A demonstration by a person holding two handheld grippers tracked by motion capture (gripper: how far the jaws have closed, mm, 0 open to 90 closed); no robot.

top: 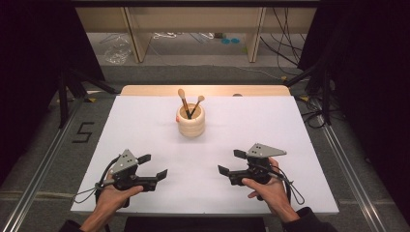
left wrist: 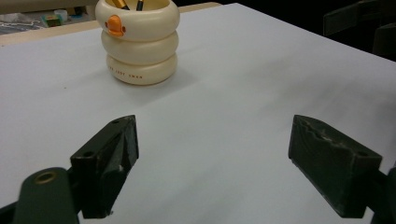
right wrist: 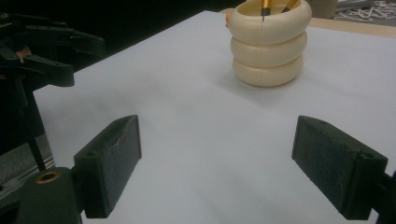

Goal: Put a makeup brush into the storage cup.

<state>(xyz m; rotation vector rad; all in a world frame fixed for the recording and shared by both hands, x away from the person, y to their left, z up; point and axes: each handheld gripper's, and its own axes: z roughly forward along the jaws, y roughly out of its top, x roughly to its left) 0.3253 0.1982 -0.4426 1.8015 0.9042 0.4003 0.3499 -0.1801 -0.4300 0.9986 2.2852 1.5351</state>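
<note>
Resting near the table's [top: 145,121] front edge, the left gripper [top: 153,166] and right gripper [top: 231,162] gape empty — the cream holder [top: 190,121] with two brushes [top: 184,102] stands beyond, well apart. Both gripper views show spread jaws, holder [left wrist: 139,41] [right wrist: 270,43] ahead.

Two brushes [top: 188,104] stand in a holder [top: 190,122] at the table's [top: 145,125] far middle.

Bright white surface [top: 232,145] under even overhead light, dark surroundings

The high view is soft and slightly grainy; the cream holder [left wrist: 138,42] casts only a faint, diffuse shadow; no hard glare on the sheet; in both gripper views the near black jaws are dim and a little blurred; the far background falls to near black.
</note>
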